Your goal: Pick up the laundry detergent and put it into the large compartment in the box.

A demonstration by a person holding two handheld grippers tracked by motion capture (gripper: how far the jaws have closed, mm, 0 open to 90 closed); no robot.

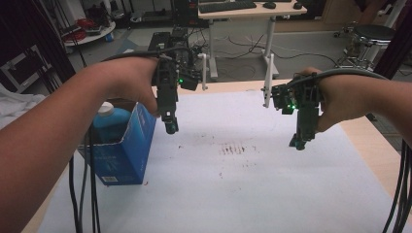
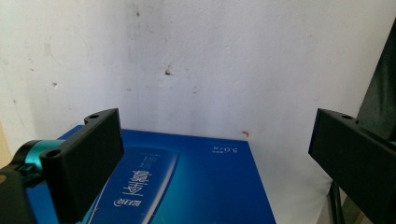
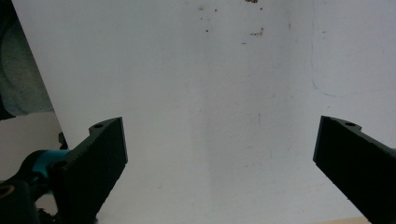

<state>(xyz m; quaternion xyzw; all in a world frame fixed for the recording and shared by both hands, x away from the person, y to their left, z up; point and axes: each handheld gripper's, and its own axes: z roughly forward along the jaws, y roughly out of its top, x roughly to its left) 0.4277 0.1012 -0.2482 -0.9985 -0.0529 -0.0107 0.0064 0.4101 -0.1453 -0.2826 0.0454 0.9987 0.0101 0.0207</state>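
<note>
An open blue carton (image 1: pixel 127 148) stands at the left of the white sheet, and a blue bottle with a white cap (image 1: pixel 110 118) sticks out of its top. My left gripper (image 1: pixel 170 125) hangs just right of the carton's top, pointing down, jaws wide apart and holding nothing. From the left gripper view the carton's printed blue face (image 2: pixel 187 186) lies below the open gripper (image 2: pixel 215 154). My right gripper (image 1: pixel 299 141) hovers over the right part of the sheet. In the right gripper view it (image 3: pixel 219 163) is open over bare white sheet.
The white sheet (image 1: pixel 233 184) covers the wooden table (image 1: pixel 374 141) and has a reddish-brown smear (image 1: pixel 234 148) in the middle. Two white posts (image 1: pixel 266 80) stand at the table's far edge. Cables (image 1: pixel 85 194) hang at the left and right. A desk and a stool stand beyond.
</note>
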